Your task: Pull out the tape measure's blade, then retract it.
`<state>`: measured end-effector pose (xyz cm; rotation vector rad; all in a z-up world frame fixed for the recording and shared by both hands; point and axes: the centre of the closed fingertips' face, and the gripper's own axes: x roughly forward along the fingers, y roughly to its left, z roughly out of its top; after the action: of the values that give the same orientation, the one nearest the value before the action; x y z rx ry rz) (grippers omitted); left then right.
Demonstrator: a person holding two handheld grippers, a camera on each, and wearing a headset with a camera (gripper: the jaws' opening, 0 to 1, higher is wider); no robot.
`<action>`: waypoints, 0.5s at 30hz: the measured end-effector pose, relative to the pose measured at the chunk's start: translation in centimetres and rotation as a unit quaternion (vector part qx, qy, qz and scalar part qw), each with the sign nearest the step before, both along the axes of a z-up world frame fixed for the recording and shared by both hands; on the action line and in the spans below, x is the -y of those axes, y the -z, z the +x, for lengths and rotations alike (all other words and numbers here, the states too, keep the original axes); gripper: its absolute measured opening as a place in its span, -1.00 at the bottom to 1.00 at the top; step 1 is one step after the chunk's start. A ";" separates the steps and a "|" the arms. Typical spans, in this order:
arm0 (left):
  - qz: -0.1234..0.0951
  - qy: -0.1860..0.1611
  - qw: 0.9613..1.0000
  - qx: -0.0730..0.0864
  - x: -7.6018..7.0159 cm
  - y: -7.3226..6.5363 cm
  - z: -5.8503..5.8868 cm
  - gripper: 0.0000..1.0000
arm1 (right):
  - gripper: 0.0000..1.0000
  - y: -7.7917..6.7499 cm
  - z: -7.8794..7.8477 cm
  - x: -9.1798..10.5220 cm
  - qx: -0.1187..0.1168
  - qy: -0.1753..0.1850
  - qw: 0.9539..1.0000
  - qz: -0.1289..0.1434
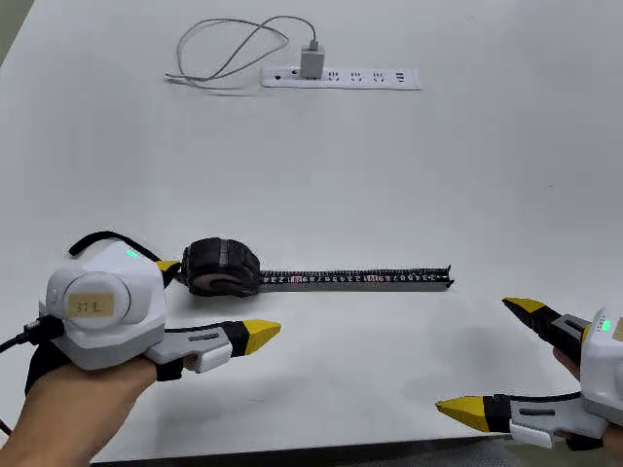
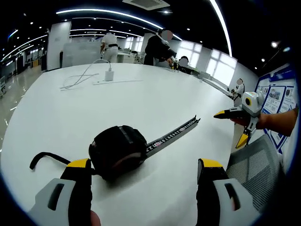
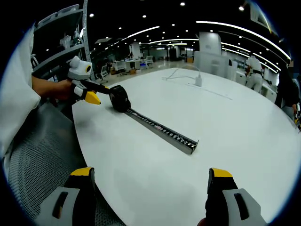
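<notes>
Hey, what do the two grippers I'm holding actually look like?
Both match: the left gripper and right gripper each have a rounded white housing with a green light, and grey-and-black jaws ending in pointed yellow tips. The left one carries a tan handwritten label and a black cable.

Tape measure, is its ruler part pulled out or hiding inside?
Pulled out. The blade stretches flat along the white table, away from the black tape measure case.
</notes>
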<state>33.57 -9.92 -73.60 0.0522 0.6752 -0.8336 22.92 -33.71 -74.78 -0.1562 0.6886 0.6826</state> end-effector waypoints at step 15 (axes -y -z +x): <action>-0.014 -0.066 0.998 -0.001 0.1 -0.2 0.7 0.76 | 0.98 -0.1 0.8 0.4 0.005 0.000 1.000 -0.004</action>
<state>34.28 -10.06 -73.42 -0.0187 0.6616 -0.7155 23.73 -34.09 -74.70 -0.1677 0.6817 0.6793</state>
